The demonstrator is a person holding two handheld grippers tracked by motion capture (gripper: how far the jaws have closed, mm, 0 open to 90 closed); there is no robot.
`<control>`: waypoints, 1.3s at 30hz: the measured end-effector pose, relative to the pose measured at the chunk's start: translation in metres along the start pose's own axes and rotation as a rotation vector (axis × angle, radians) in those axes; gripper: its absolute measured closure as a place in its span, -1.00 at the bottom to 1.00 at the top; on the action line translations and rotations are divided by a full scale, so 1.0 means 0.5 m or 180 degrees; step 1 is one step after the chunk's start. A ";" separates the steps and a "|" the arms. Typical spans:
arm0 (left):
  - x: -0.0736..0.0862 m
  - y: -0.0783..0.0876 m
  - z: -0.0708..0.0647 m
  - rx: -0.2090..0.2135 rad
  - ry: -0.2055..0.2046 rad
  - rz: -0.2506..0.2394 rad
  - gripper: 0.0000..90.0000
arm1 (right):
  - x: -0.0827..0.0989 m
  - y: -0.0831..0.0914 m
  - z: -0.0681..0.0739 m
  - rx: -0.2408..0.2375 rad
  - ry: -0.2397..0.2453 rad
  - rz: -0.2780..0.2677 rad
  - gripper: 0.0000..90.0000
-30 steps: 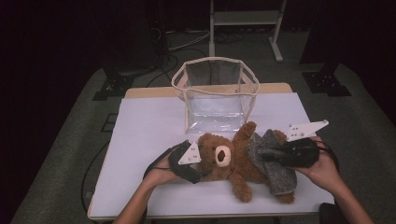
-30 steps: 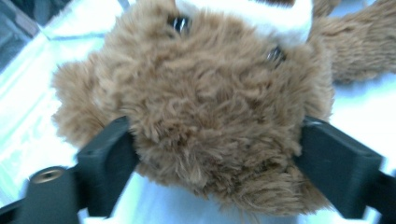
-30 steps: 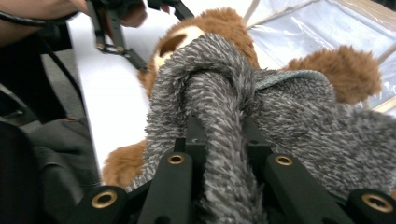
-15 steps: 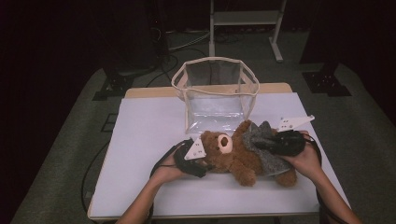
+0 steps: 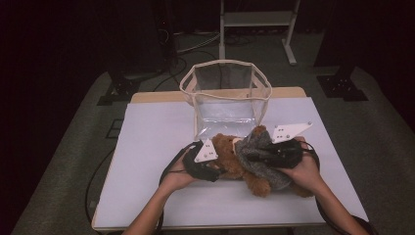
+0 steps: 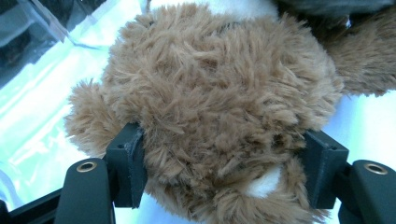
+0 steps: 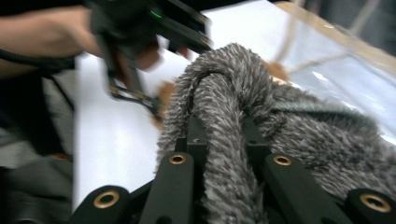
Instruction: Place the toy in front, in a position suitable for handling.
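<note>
Clear bag blocks behind bear; table left side open.

We see the teddy bear has turned since a second ago: its face then looked up at us, now its head lies sideways toward the left gripper. That gripper's jaws have just been closing and now press the bear's head from both sides. The right gripper, pinching the grey furry cloth, has shifted left, drawing it further over the bear.
</note>
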State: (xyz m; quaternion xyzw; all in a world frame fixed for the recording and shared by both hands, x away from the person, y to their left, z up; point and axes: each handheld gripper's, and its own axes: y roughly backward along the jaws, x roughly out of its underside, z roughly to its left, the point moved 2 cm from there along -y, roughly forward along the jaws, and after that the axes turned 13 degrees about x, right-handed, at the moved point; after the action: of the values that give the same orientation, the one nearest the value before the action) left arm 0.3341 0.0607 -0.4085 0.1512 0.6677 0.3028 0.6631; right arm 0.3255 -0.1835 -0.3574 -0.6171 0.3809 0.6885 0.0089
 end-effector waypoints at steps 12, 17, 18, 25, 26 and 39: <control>-0.017 0.004 0.004 0.0024 0.0099 -0.0148 -0.30 | 0.056 0.030 -0.015 0.0230 0.0073 0.0425 0.75; -0.026 0.005 0.000 0.0010 0.0083 -0.0184 -0.30 | -0.016 0.043 0.003 0.0056 0.0108 0.0072 0.75; -0.026 0.006 0.000 0.0013 0.0081 -0.0181 -0.30 | -0.031 0.037 0.008 0.0040 0.0126 0.0044 0.75; -0.022 0.006 -0.006 0.0009 0.0089 -0.0242 -0.30 | -0.050 -0.028 0.026 -0.0008 0.0239 0.0191 0.75; -0.023 0.006 -0.008 0.0008 0.0086 -0.0255 -0.30 | -0.058 -0.031 0.024 0.0002 0.0234 0.0193 0.75; -0.022 0.002 -0.027 -0.0022 -0.0168 -0.0093 -0.30 | -0.124 -0.138 -0.047 0.0076 0.0031 0.0508 0.75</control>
State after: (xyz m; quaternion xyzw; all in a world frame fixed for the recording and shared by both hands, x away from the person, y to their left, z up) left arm 0.3214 0.0521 -0.4001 0.1470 0.6510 0.2913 0.6854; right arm 0.3931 -0.1186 -0.3385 -0.5880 0.4370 0.6795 -0.0405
